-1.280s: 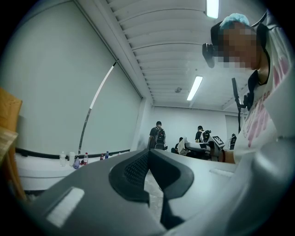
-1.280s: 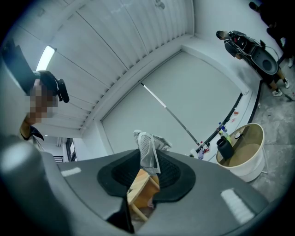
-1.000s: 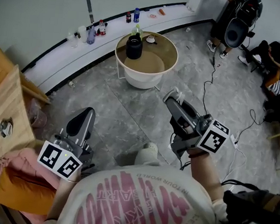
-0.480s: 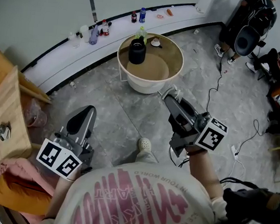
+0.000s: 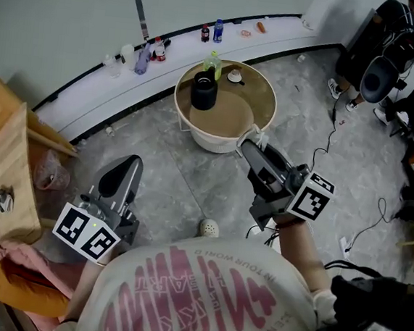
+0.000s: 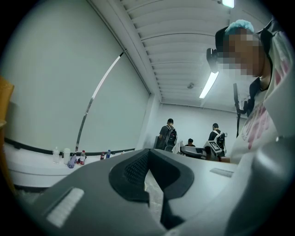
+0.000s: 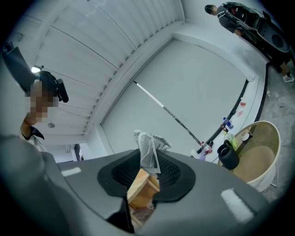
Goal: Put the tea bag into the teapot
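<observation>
A black teapot (image 5: pixel 204 92) stands on the round rimmed table (image 5: pixel 265 108), toward its far left, with a green bottle (image 5: pixel 214 63) and a small cup (image 5: pixel 235 75) behind it. My right gripper (image 5: pixel 250 140) is shut on a white mesh tea bag (image 5: pixel 258 136) and points at the table's near rim, short of the teapot. In the right gripper view the tea bag (image 7: pixel 148 146) sticks up from the jaws, with the teapot (image 7: pixel 228 156) far off to the right. My left gripper (image 5: pixel 121 177) hangs over the floor at the left, jaws together with nothing in them (image 6: pixel 146 154).
A white curved ledge (image 5: pixel 90 88) with several bottles (image 5: pixel 151 49) runs along the wall behind the table. Wooden furniture (image 5: pixel 3 163) stands at the left. People and gear (image 5: pixel 393 48) are at the right, and cables (image 5: pixel 327 140) lie on the floor.
Both grippers have been carried forward toward the table, which now lies nearer to the right gripper's tip. The tea bag stays gripped. The person's foot has shifted back.
</observation>
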The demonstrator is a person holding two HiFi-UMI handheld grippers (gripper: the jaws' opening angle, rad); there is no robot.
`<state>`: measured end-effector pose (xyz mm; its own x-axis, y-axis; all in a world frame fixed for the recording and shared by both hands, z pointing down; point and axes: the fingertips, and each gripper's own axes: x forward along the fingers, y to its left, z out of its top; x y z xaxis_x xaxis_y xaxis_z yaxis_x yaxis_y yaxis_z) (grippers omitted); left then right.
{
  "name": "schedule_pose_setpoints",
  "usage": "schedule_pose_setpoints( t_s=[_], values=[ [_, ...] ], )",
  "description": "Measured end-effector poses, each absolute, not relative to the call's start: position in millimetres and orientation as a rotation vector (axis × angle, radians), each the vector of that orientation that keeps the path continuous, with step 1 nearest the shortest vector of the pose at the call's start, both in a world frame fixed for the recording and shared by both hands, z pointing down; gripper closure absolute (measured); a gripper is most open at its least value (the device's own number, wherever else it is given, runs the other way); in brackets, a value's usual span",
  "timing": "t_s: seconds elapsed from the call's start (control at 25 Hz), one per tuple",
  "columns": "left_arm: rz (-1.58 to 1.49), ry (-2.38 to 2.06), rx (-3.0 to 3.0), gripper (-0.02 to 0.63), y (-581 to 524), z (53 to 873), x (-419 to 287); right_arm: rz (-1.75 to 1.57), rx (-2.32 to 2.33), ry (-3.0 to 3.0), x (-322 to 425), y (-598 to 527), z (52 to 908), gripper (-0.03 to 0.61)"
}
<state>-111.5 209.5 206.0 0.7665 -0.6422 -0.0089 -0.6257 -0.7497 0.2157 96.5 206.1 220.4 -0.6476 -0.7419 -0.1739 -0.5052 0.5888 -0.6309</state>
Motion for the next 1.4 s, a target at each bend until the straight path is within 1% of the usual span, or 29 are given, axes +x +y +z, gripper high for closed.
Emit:
schedule_pose_setpoints(
  t_s=[0.32, 0.76, 1.2, 1.4],
  values=[
    [-0.161, -1.105, 2.748, 0.597, 175.8, 202.3, -84.9, -0.747, -0.947, 2.432, 134.7, 160.2, 219.9, 0.488],
    [-0.102, -1.173, 2.71, 0.597, 157.6, 223.7, -80.3, -0.746, -0.969, 2.375, 172.4, 127.5, 239.5, 0.488],
    [-0.112, -0.955, 2.725, 0.597, 68.4, 233.4, -40.8, -0.782, -1.102, 2.302, 198.2, 76.0, 243.4, 0.489],
    [-0.118, -0.873, 2.751, 0.597, 15.3, 223.7, -38.3, -0.765, -1.182, 2.272, 197.8, 40.7, 238.2, 0.489]
  ],
)
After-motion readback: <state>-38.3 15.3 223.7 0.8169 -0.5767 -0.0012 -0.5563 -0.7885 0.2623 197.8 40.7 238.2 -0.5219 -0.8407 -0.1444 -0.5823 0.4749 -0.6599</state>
